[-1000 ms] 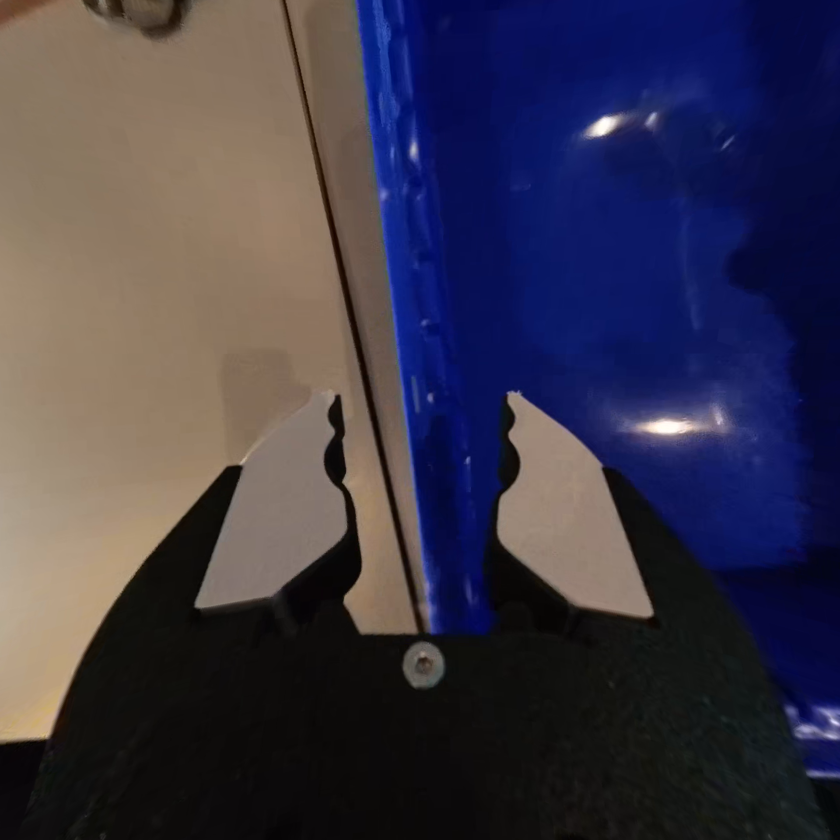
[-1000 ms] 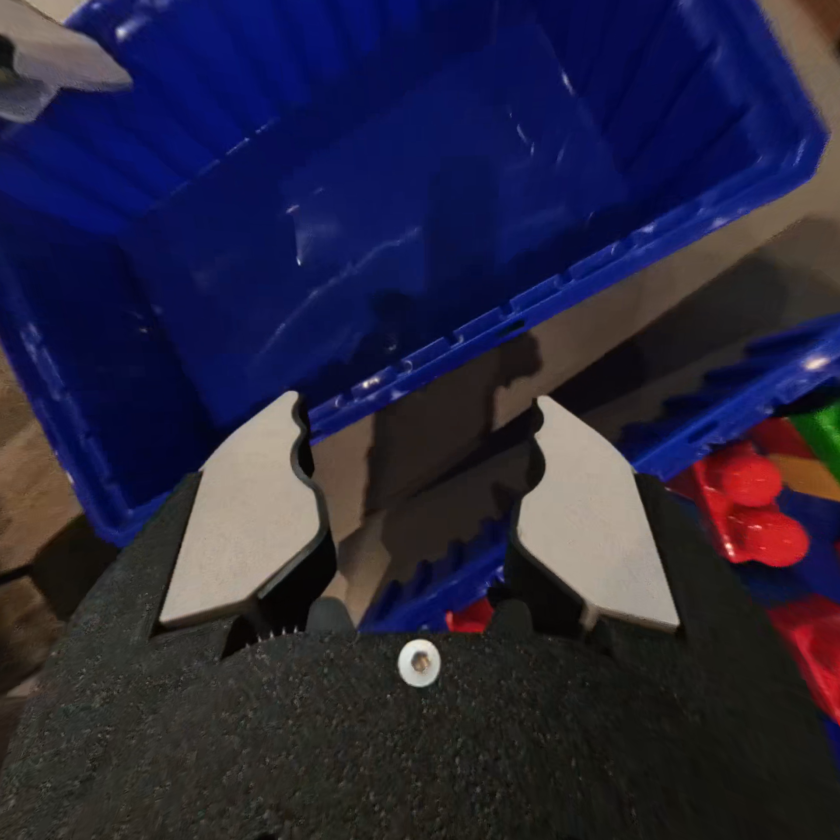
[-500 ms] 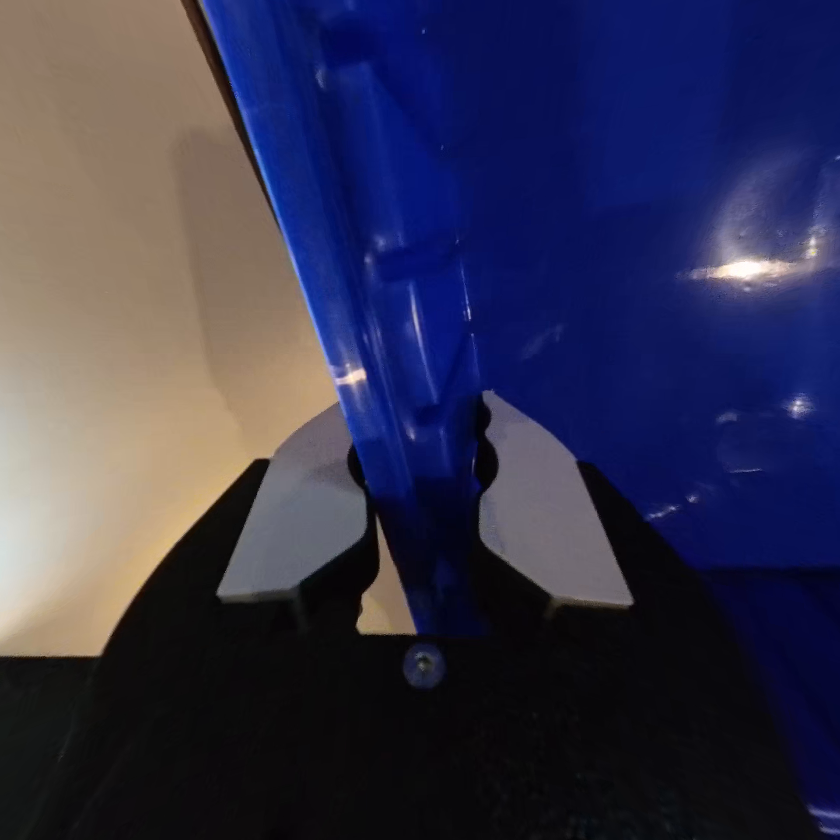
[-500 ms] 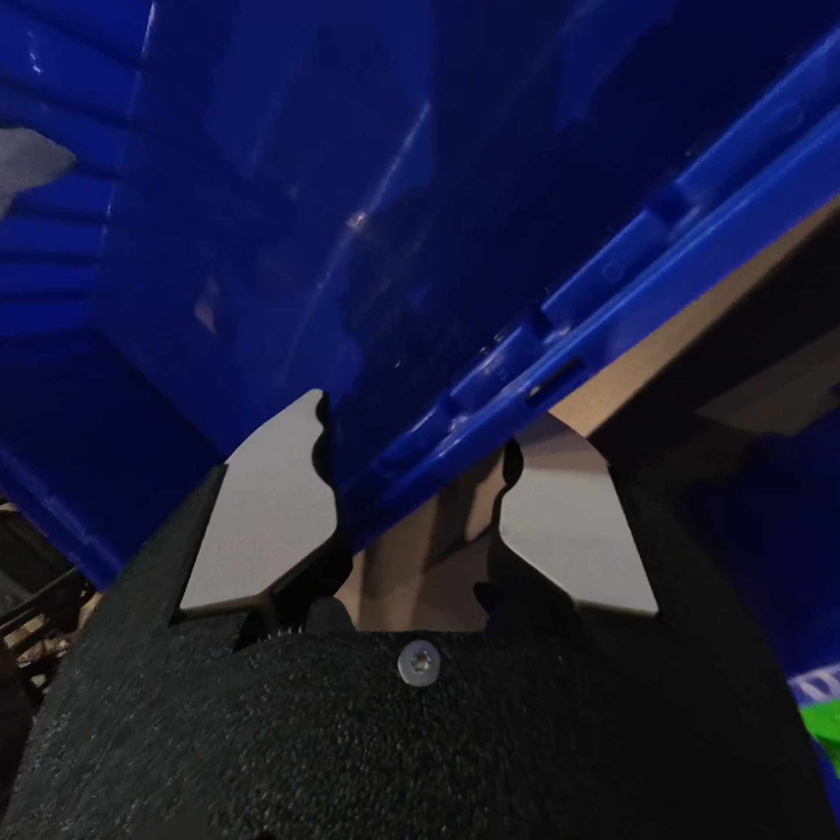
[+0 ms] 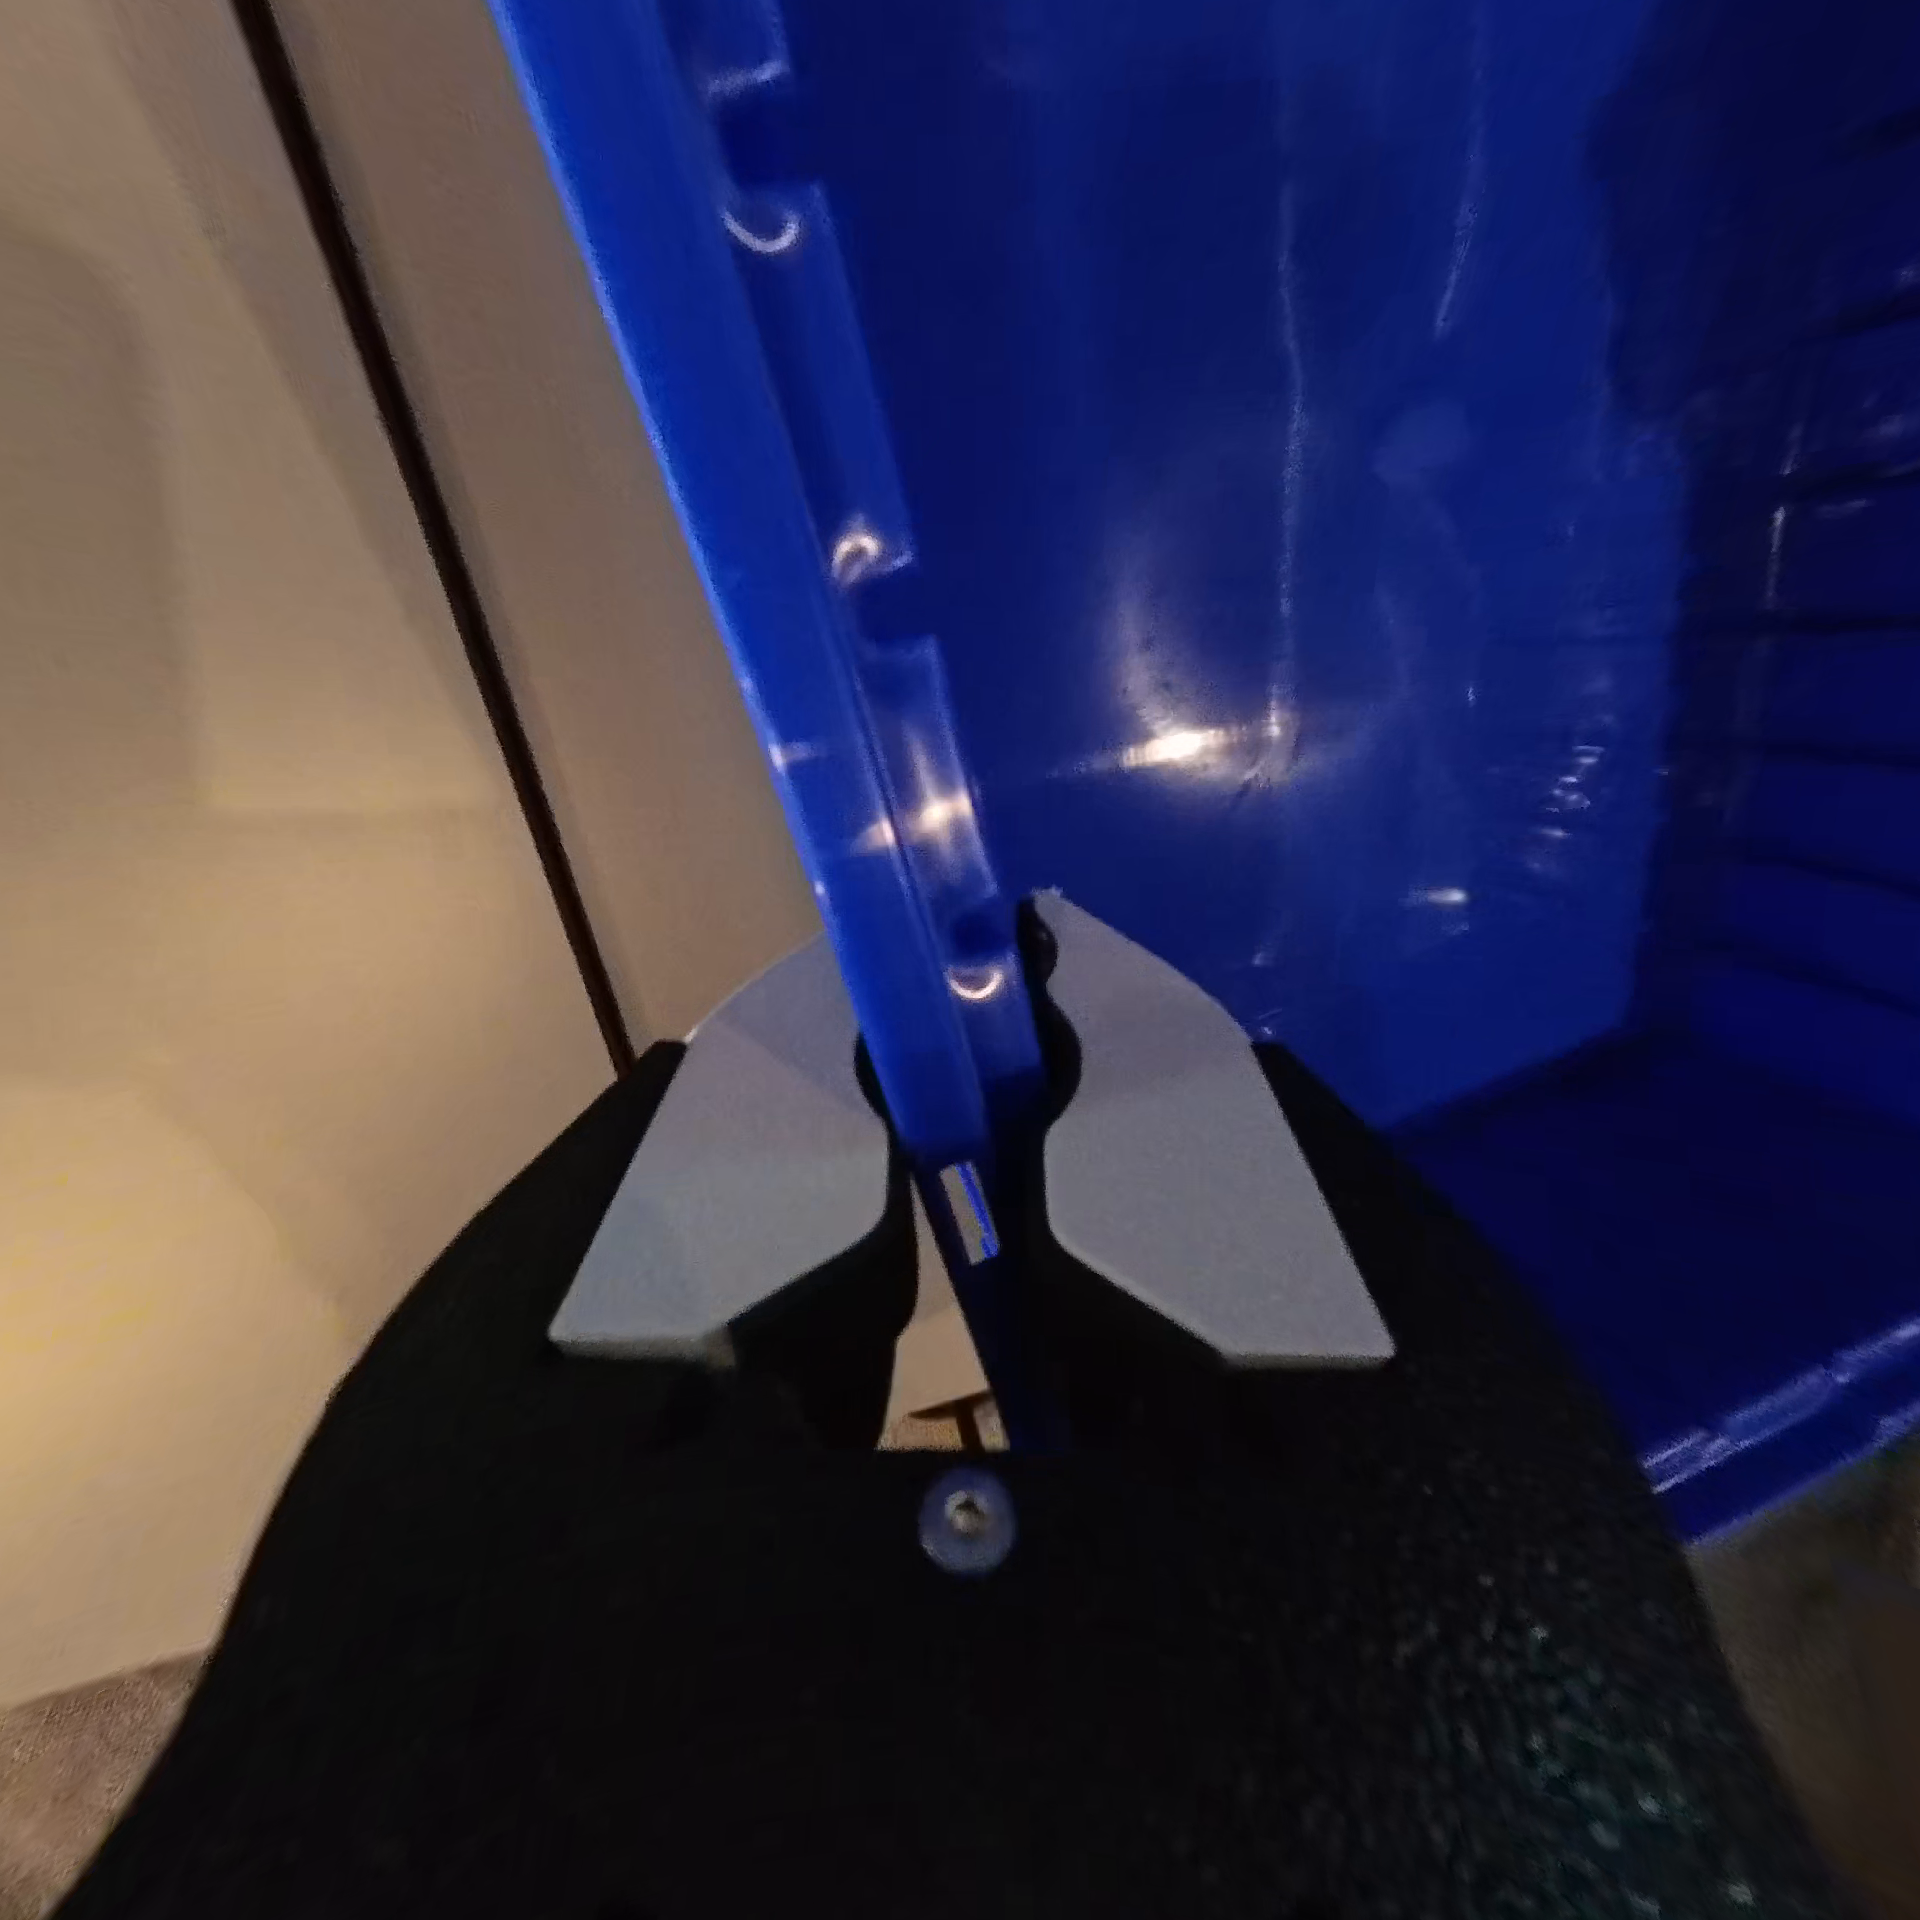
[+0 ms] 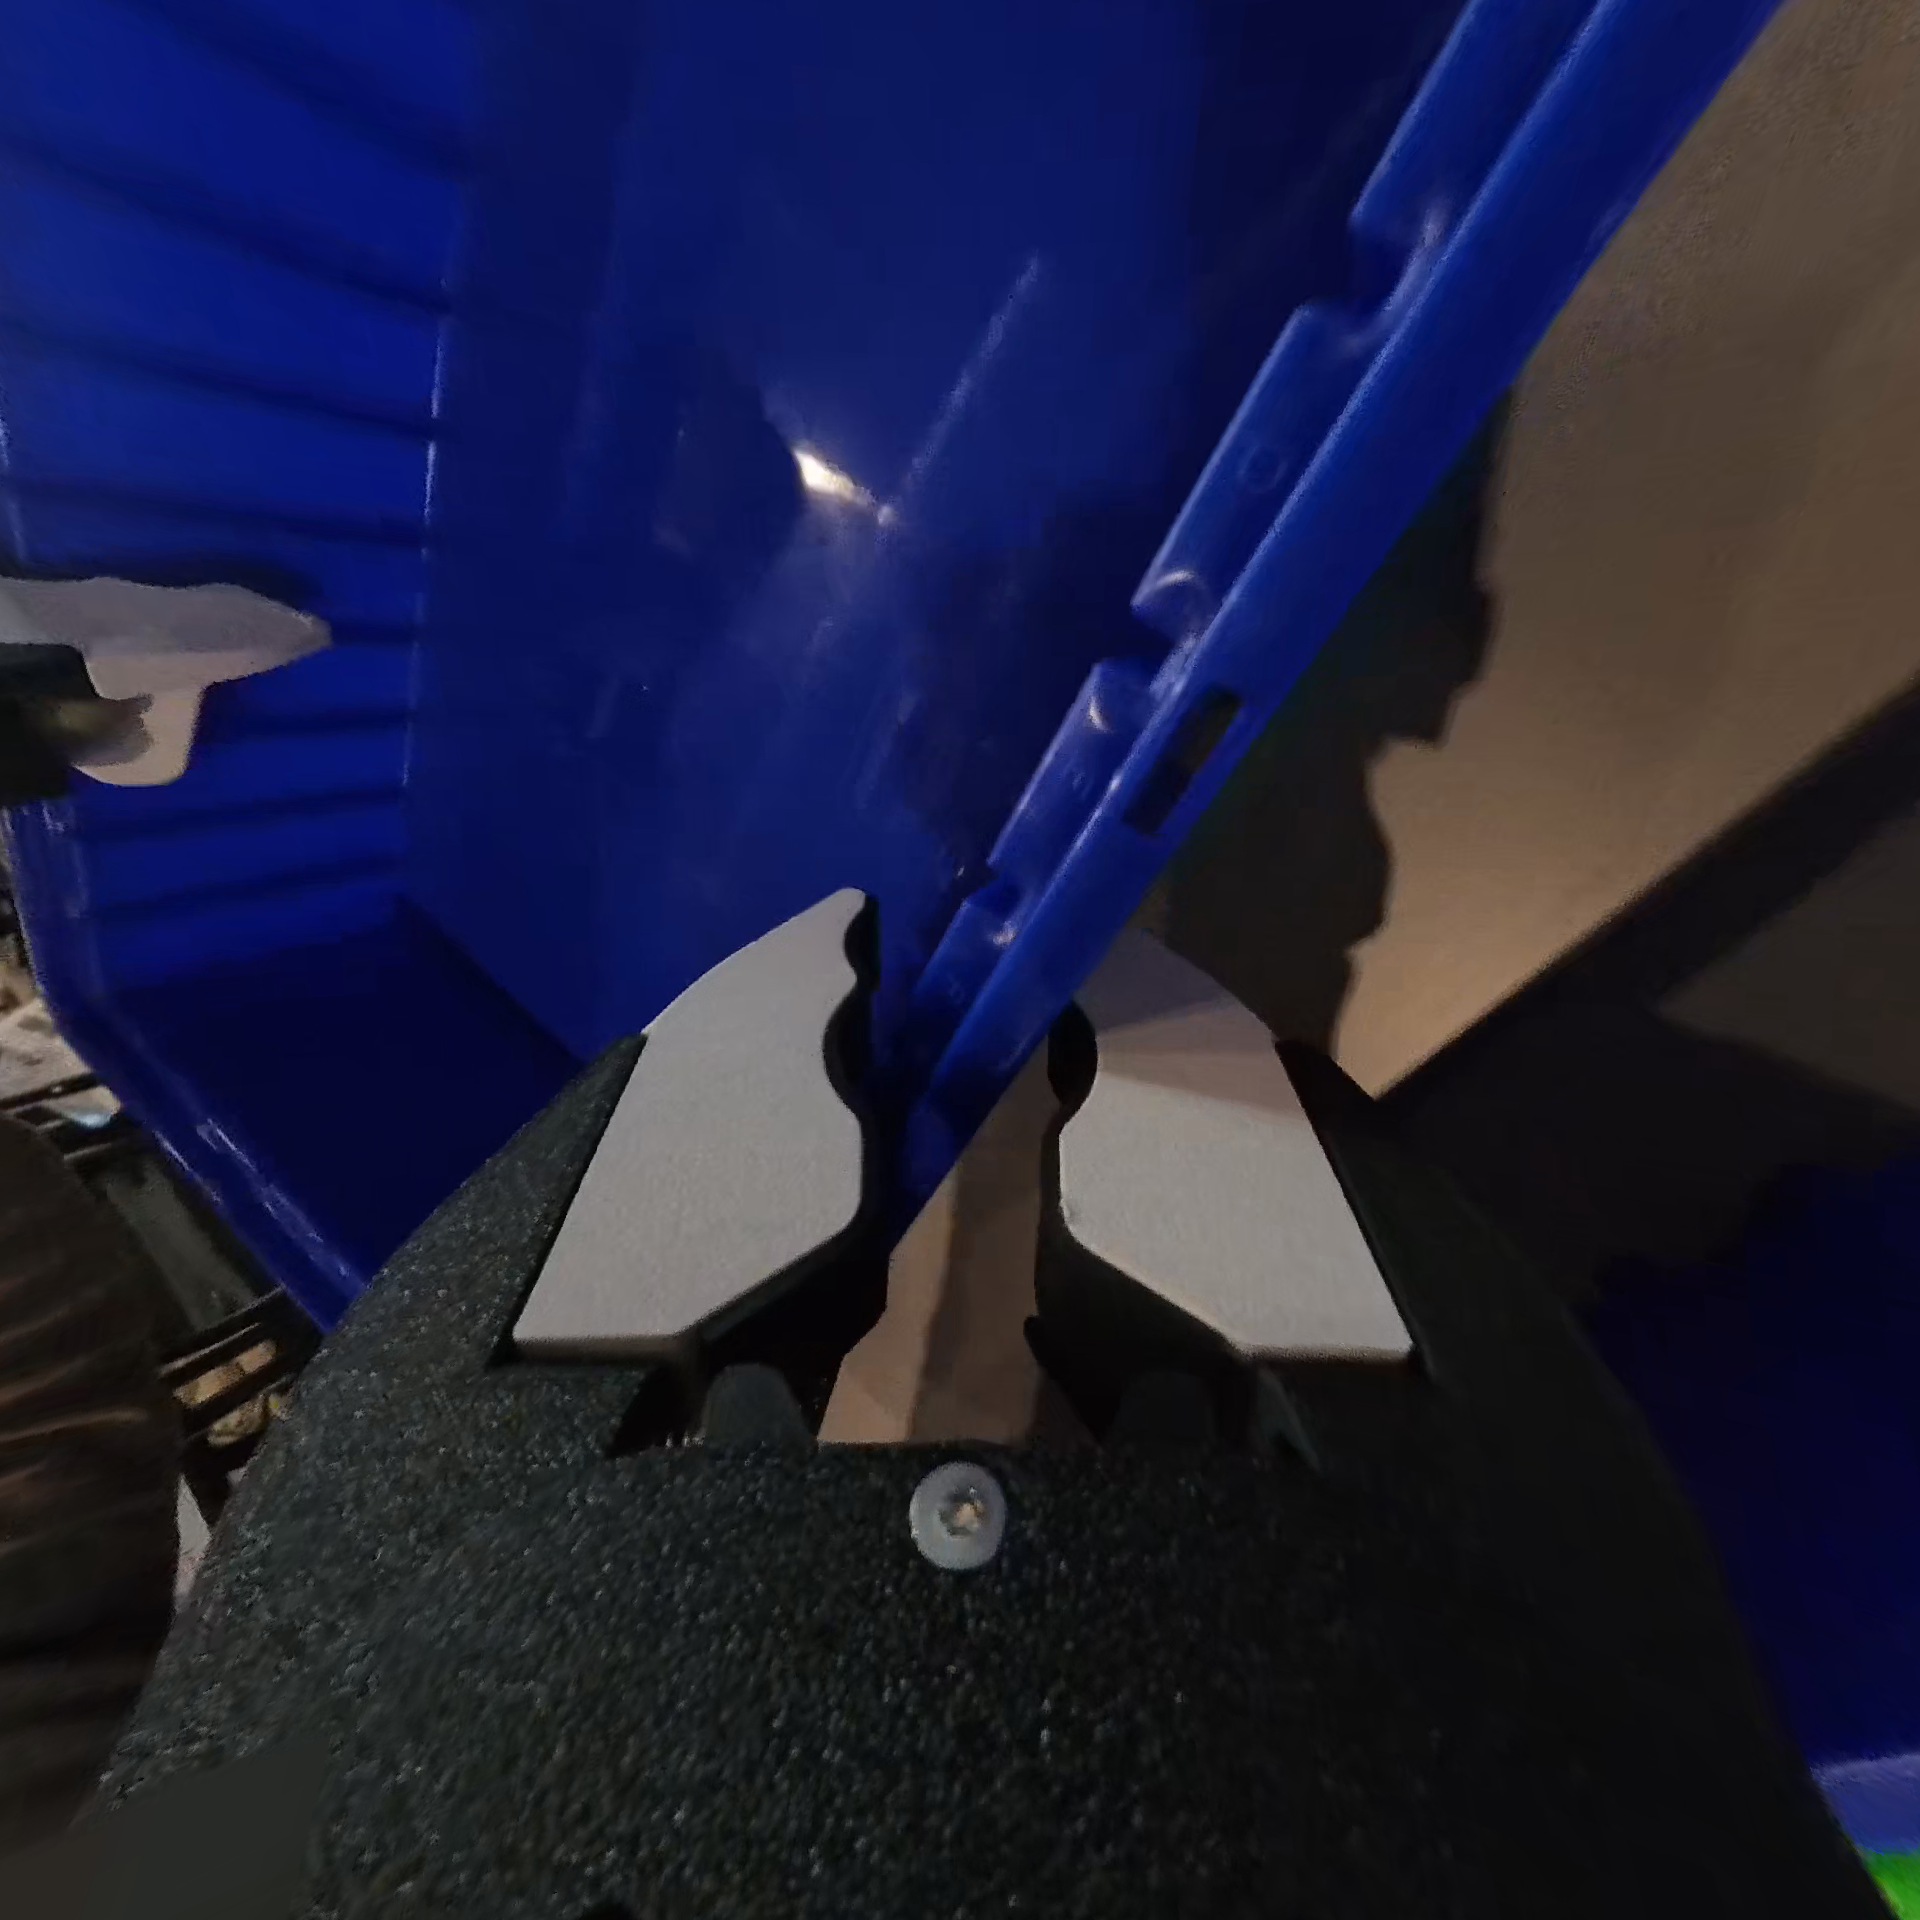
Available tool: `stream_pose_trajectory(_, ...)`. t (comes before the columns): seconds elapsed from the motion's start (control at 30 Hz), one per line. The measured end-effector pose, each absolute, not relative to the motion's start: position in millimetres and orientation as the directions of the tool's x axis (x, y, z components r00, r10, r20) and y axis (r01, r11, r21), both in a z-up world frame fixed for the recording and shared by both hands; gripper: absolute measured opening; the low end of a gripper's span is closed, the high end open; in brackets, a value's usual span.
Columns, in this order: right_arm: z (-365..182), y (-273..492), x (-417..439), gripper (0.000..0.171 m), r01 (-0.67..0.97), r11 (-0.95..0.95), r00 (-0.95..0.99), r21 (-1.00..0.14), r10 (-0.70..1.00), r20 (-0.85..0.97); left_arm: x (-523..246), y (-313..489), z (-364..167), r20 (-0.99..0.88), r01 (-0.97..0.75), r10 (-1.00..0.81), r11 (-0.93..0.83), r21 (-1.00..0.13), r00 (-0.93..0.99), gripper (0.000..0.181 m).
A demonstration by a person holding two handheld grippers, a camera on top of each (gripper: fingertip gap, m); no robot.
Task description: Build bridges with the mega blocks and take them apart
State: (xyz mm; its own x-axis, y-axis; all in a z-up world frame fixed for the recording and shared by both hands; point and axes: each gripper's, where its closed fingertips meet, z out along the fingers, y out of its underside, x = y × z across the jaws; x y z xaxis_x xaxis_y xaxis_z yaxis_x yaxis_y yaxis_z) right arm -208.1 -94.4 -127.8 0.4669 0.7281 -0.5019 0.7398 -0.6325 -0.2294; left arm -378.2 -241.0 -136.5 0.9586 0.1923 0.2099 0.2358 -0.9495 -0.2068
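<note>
An empty blue plastic bin (image 5: 1299,520) fills both views; it also shows in the right wrist view (image 6: 727,416). My left gripper (image 5: 935,956) is shut on the bin's left rim, one finger outside the wall and one inside. My right gripper (image 6: 987,966) is shut on the bin's right rim (image 6: 1195,675), with its left finger inside the bin and its right finger outside. The left gripper's fingertips (image 6: 156,665) show at the far left of the right wrist view. A bit of a green block (image 6: 1881,1860) shows at the bottom right corner.
A beige table top (image 5: 208,831) with a dark seam (image 5: 436,520) lies left of the bin; it also shows right of the bin (image 6: 1714,468). A second, dark blue bin (image 6: 1766,1455) sits at the lower right. Grey floor (image 5: 62,1766) shows below. My hands' fingertips stand some 25 cm from each other.
Both grippers were open near the bin. They have moved onto its opposite rims and closed on them. The view has shifted slightly since the left gripper gripped.
</note>
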Motion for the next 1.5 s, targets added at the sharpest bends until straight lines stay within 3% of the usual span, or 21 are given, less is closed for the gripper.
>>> stream_pose_trajectory(0.17, -86, -79, -217, 0.024, 0.713, -0.597, 0.403, -0.369, 0.779, -0.48, -383, -234, -88, 0.081, 0.239, 0.225, -0.911, -0.337, 0.971, 0.018)
stream_pose_trajectory(0.37, 5, -44, -180, 0.024, 0.678, -0.596, 0.388, -0.43, 0.788, -0.479, -351, -200, 8, 0.016, 0.197, 0.207, -0.899, -0.392, 0.978, 0.018)
stream_pose_trajectory(0.57, 95, 2, -59, 0.024, 0.593, -0.62, 0.485, -0.513, 0.784, -0.387, -253, -134, 86, 0.008, 0.081, 0.089, -0.863, -0.5, 0.996, 0.018)
stream_pose_trajectory(0.73, 130, 38, 95, 0.024, 0.496, -0.695, 0.643, -0.52, 0.697, -0.318, -123, -61, 108, 0.063, -0.046, -0.096, -0.838, -0.544, 0.993, 0.018)
stream_pose_trajectory(0.9, 124, 64, 268, 0.025, 0.388, -0.781, 0.79, -0.49, 0.555, -0.258, 37, 7, 89, 0.132, -0.171, -0.29, -0.813, -0.557, 0.948, 0.018)
stream_pose_trajectory(1.13, 52, 84, 465, 0.025, 0.263, -0.91, 0.905, -0.32, 0.347, -0.246, 237, 65, 4, 0.288, -0.275, -0.417, -0.863, -0.425, 0.862, 0.018)
stream_pose_trajectory(1.33, -43, 107, 518, 0.025, 0.261, -0.947, 0.905, -0.186, 0.307, -0.294, 297, 82, -90, 0.364, -0.245, -0.334, -0.931, -0.269, 0.869, 0.017)
stream_pose_trajectory(1.5, -89, 126, 516, 0.025, 0.335, -0.937, 0.872, -0.103, 0.35, -0.342, 300, 77, -131, 0.396, -0.203, -0.26, -0.962, -0.182, 0.881, 0.018)
